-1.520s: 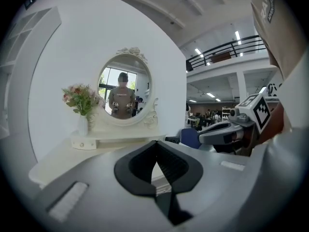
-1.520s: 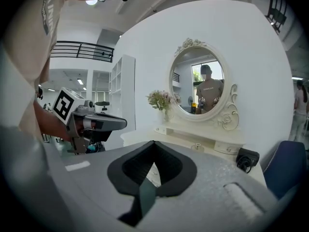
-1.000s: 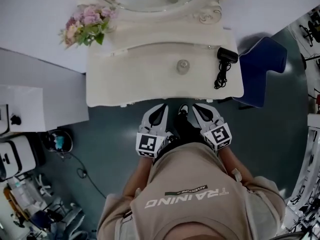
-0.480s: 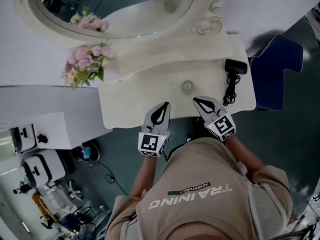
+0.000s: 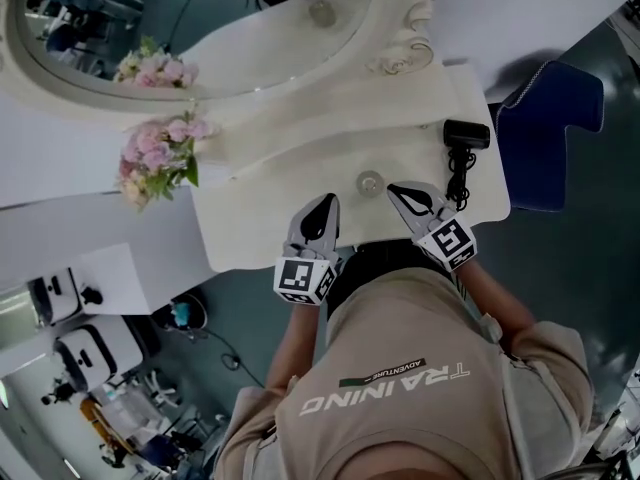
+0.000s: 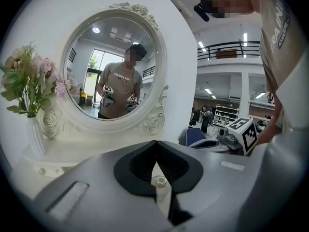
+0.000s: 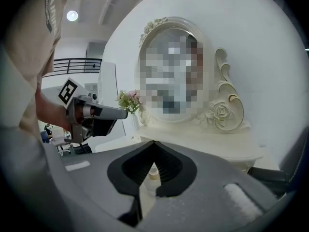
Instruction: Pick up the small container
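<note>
Small container (image 5: pixel 369 180) stands upright near the front edge of the cream dressing table (image 5: pixel 270 223), between the two grippers and touching neither. From the left: a bunch of pink flowers (image 5: pixel 160 153) stands at the table's left end, below the oval mirror (image 5: pixel 200 18). The left gripper (image 5: pixel 329 199) hovers over the front edge, jaws fully together and holding nothing (the container shows beyond them, through the gap under the tips). Just right of the container, the right gripper (image 5: pixel 393 188) is the same, tips meeting with nothing in its grasp. A black hair dryer (image 5: pixel 466 134) with its cord lies at the right end, beside a blue chair (image 5: pixel 550 128).
</note>
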The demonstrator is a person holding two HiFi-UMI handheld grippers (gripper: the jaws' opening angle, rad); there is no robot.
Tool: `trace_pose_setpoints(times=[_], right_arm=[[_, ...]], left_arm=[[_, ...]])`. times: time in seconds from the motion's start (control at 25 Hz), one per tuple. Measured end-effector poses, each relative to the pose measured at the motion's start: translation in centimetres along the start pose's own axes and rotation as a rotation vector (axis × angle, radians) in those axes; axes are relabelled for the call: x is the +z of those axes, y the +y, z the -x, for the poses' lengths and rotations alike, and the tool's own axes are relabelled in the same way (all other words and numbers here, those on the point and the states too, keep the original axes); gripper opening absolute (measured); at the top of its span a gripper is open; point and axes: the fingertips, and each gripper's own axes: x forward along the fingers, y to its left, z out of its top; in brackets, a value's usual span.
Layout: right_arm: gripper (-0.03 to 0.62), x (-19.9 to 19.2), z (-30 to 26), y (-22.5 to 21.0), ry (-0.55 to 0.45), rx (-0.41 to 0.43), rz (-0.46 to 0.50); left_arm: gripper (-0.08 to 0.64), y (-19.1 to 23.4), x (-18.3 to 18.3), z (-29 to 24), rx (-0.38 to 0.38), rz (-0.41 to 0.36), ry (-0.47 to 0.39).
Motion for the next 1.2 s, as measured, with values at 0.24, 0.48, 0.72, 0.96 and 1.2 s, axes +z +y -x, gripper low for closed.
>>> trace_pose_setpoints(times=[0.24, 0.48, 0.72, 0.96, 1.2], right_arm=[[0.003, 1.2, -0.4, -0.4, -0.016, -0.091, 0.012], [0.003, 2.9, -0.5, 0.7, -0.008, -0.195, 0.018], [0.003, 3.6, -0.8, 1.8, -0.021, -0.288, 0.044], [0.003, 3.2, -0.8, 2.2, -0.057, -0.356, -0.038], [0.003, 3.3, 0.1, 2.6, -0.039, -0.332, -0.015]], left_arm=[[0.017, 0.2, -0.3, -0.8, -0.094, -0.063, 0.002], [0.017, -0.5, -0.9, -0.7, -0.241, -0.041, 0.037], [0.017, 0.4, -1.6, -0.5, -0.318, -0.046, 0.035], [0.017, -0.4, -2.4, -1.0, -0.409, -0.133, 0.045], [0.02, -1.7, -3.1, -1.9, -0.429, -0.142, 0.096]])
